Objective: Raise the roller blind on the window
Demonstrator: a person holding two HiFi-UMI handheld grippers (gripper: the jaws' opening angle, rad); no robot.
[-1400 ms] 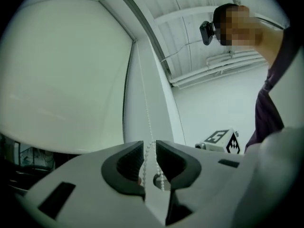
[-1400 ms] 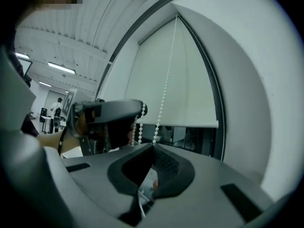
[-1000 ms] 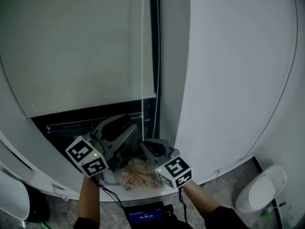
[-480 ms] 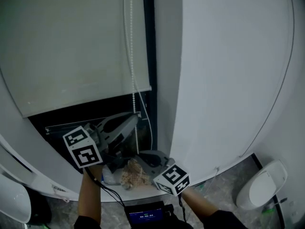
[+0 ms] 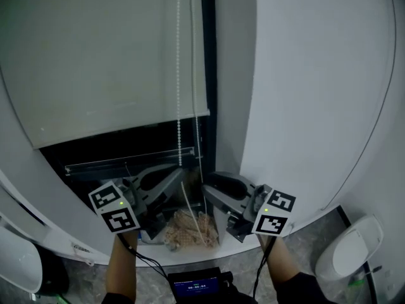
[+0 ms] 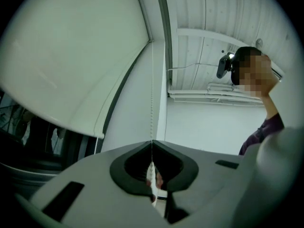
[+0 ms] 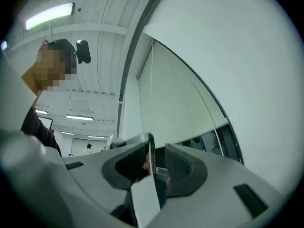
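The left tool [image 5: 180,171] clamps the bead chain [image 5: 179,75] below the blind [image 5: 95,56], while the right tool [image 5: 210,183], its jaws just opening narrowly, lets the chain run loose along one jaw.

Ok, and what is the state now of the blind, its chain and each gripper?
roller blind: partly raised, a dark strip of window bare below it.
bead chain: hanging taut, one strand pinched.
left gripper: shut on the bead chain.
right gripper: jaws apart, have just been opening; a chain strand lies by one jaw, not pinched.
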